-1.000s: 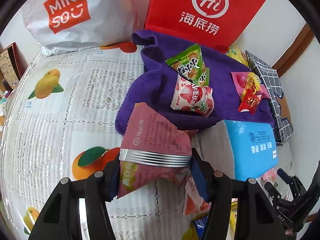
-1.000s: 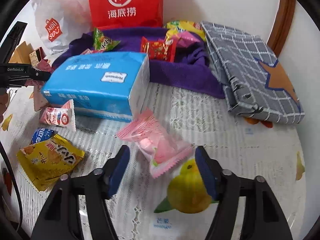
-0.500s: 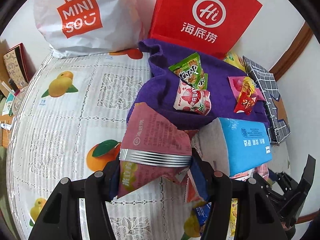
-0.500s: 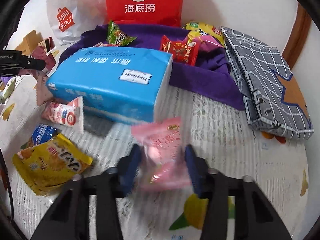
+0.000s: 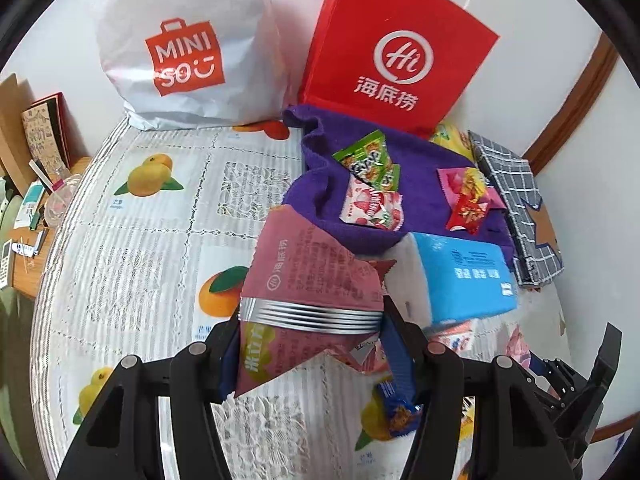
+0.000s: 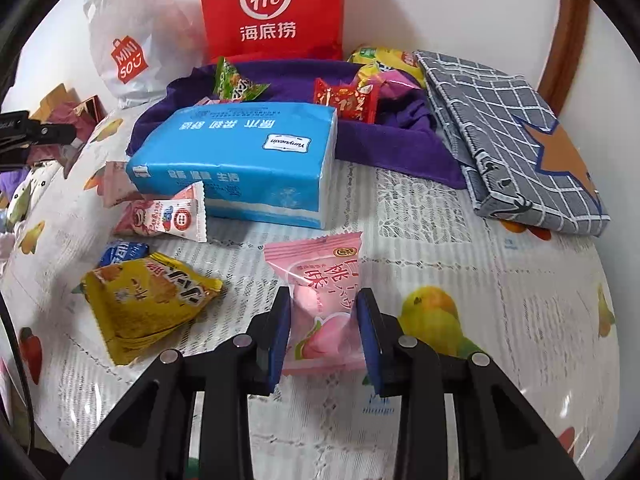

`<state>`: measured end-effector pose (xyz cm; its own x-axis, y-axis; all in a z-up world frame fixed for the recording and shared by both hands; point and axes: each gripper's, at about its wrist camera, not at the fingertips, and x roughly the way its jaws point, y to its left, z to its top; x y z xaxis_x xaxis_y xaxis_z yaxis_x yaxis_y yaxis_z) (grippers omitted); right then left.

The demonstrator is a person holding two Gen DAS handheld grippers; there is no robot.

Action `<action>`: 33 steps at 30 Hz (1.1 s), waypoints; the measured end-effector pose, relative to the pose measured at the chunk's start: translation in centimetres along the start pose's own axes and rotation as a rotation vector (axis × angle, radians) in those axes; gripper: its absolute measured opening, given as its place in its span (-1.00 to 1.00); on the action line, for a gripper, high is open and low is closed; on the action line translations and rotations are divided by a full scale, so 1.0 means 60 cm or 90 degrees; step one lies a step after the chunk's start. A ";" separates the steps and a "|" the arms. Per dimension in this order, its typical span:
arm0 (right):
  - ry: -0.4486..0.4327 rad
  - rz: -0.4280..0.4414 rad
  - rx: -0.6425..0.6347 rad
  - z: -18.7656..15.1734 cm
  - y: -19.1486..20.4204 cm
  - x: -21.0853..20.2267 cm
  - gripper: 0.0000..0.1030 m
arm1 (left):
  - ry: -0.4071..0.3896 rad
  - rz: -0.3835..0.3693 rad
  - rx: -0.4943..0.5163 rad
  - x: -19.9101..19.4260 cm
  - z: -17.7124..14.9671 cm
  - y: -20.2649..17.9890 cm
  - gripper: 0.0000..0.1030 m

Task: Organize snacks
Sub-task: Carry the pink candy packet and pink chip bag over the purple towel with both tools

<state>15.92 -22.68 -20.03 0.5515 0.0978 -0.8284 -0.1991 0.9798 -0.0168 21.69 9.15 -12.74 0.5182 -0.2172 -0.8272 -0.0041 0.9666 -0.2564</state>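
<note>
Now, with the right gripper (image 6: 323, 334) clamped on the pink candy packet (image 6: 320, 304) and the left gripper (image 5: 310, 354) gripping the maroon pouch (image 5: 304, 276), each should travel level to the purple towel (image 5: 424, 184).

A white lace tablecloth (image 6: 420, 208) printed with yellow and orange fruit carries a purple towel (image 6: 384, 140), blue tissue pack (image 6: 236, 152), pink snack packet (image 6: 324, 300) and grey checked pouch (image 6: 508, 128).
</note>
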 end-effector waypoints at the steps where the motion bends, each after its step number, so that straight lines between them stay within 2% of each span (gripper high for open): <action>1: 0.004 0.001 0.006 0.002 0.000 -0.005 -0.36 | -0.001 -0.002 0.003 -0.004 -0.003 -0.004 0.13; 6: 0.005 0.028 0.058 0.018 -0.009 -0.039 -0.36 | -0.003 -0.021 0.014 -0.019 -0.019 -0.038 0.13; 19: -0.048 -0.017 0.075 0.062 -0.010 -0.123 -0.36 | -0.011 -0.067 0.090 -0.052 -0.042 -0.154 0.13; 33: -0.086 -0.022 0.073 0.114 -0.016 -0.165 -0.36 | -0.023 -0.070 0.105 -0.070 -0.022 -0.193 0.13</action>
<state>16.19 -23.39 -7.96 0.6619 0.0791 -0.7454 -0.0890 0.9957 0.0266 18.42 -1.33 -6.95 0.5387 -0.3209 -0.7790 0.1934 0.9470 -0.2564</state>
